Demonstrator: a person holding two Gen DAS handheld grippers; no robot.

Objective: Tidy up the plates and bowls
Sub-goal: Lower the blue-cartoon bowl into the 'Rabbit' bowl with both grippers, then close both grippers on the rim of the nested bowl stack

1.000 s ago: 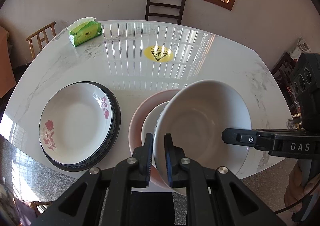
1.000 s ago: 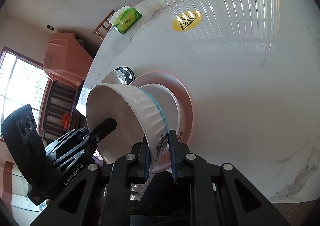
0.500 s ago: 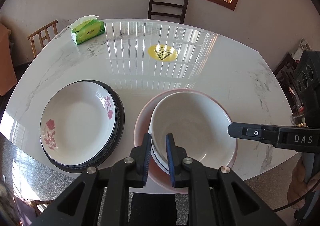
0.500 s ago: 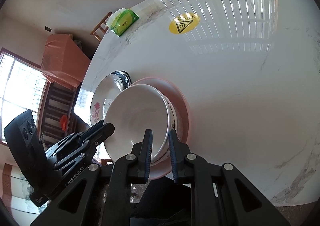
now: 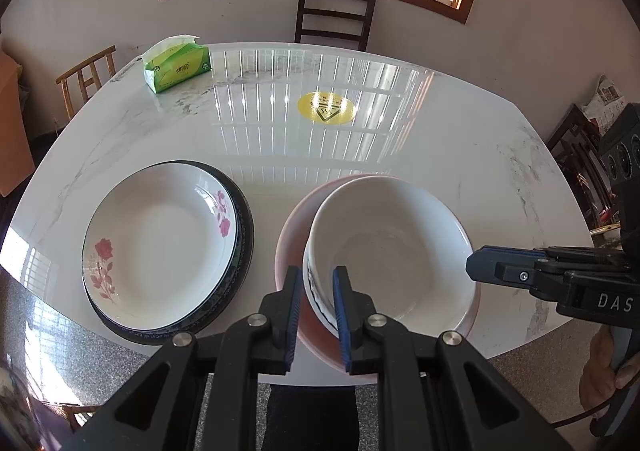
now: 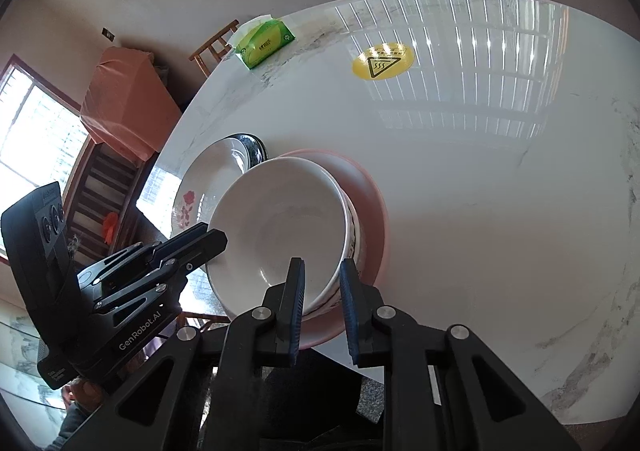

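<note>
Since 1 second ago the top bowl [image 5: 394, 251] has dropped from a steep tilt to sit level, nested in a second bowl [image 5: 314, 293] on the pink plate [image 5: 289, 251], and both claws have eased apart.

Nearest, the left gripper [image 5: 315, 305] straddles the bowl's near rim; its blue pads show a gap either side of the wall, so it looks released rather than clamped. The right gripper [image 6: 322, 301] likewise stands astride the rim on the opposite side, jaws parted, with no firm contact visible.

Glazed ceramic like this is probably stiff, fairly heavy, slick and prone to chipping. The rim is the only place thin enough for these fingers, and 2 opposed holds would keep a bowl from swinging; any further lift should be slow and level.

Left of the pink plate lies the rose plate [image 5: 160, 243], stacked on a dark-rimmed plate [image 5: 245, 235]. Beyond the pink plate sit a yellow sticker [image 5: 327, 108] and, farther left, a tissue pack [image 5: 178, 65].

Count: 2 bowls in 1 stack, 3 plates, of which 1 carries the bowls and 2 form their own pile. More may be hidden beneath.
</note>
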